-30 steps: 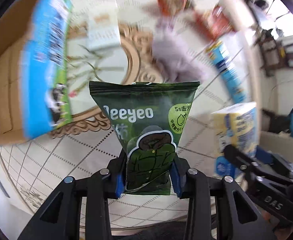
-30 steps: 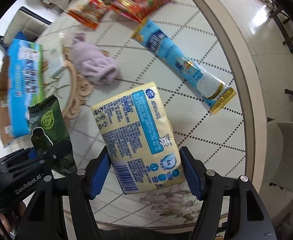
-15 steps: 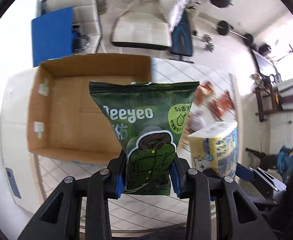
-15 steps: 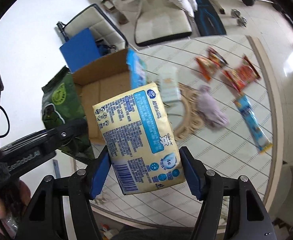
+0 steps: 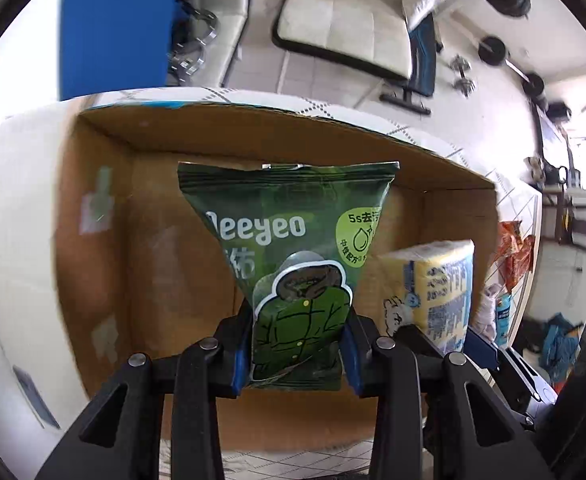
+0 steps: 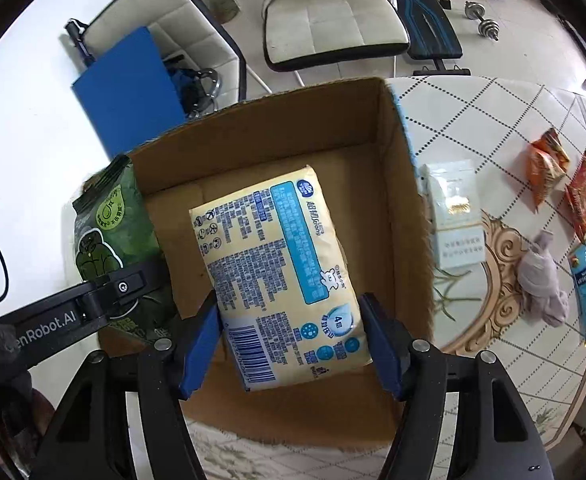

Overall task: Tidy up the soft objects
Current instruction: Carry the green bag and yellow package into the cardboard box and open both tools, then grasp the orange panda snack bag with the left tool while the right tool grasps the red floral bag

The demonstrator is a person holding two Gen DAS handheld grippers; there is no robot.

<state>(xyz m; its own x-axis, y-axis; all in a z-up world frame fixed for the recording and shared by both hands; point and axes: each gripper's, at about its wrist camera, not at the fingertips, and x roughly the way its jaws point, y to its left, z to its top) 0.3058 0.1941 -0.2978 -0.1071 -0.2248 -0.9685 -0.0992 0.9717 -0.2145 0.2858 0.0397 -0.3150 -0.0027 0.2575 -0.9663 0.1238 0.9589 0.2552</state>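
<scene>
My left gripper [image 5: 297,354] is shut on a green wet-wipe pack [image 5: 293,256] and holds it over the open cardboard box [image 5: 105,216]. My right gripper [image 6: 289,344] is shut on a yellow tissue pack [image 6: 277,264] and holds it over the same box [image 6: 397,184]. The tissue pack also shows at the right of the left wrist view [image 5: 433,292]. The green pack and left gripper show at the left of the right wrist view [image 6: 109,236]. The box's floor looks bare.
On the round table right of the box lie a white pack [image 6: 453,216], a lilac cloth [image 6: 541,276], a blue stick pack [image 6: 585,292] and red snack bags [image 6: 549,164]. White chairs [image 6: 333,12], a blue board [image 6: 129,88] and dumbbells stand beyond the table.
Both grippers have swung with their packs from over the table's middle to above the open box. Over the last half second they came closer to it.
</scene>
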